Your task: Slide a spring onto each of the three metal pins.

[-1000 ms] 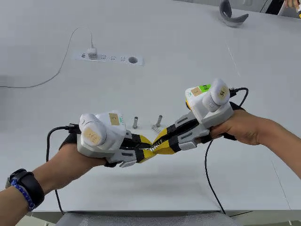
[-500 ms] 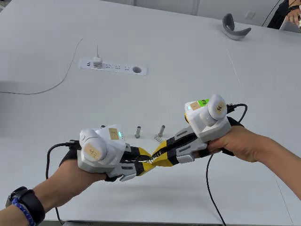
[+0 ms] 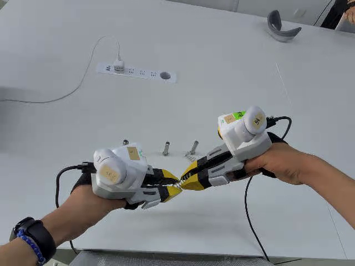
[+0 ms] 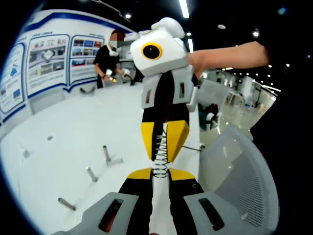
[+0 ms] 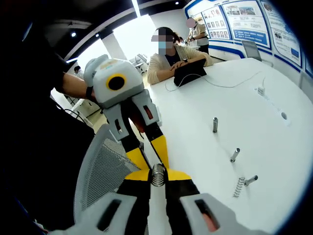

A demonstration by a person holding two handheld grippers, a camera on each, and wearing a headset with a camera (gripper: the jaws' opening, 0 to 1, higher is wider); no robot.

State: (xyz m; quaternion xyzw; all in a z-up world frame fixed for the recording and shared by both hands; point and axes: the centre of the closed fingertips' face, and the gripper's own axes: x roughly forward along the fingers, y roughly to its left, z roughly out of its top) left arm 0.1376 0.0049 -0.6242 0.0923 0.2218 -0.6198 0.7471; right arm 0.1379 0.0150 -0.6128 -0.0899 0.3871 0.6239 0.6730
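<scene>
Leftmost pin (image 3: 125,142) (head view) sits partly hidden behind the left gripper (image 3: 174,189).

A broad white tabletop (image 3: 233,66) carries a white power strip (image 3: 137,72). Blue-trimmed poster panels (image 4: 54,54) stand behind it under ceiling strip lights (image 4: 184,7).

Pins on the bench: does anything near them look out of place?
Yes. A loose spring lies on the table beside one pin, not threaded on it. The other two pins are bare too. A second spring is gripped between the left claw and right claw.
</scene>
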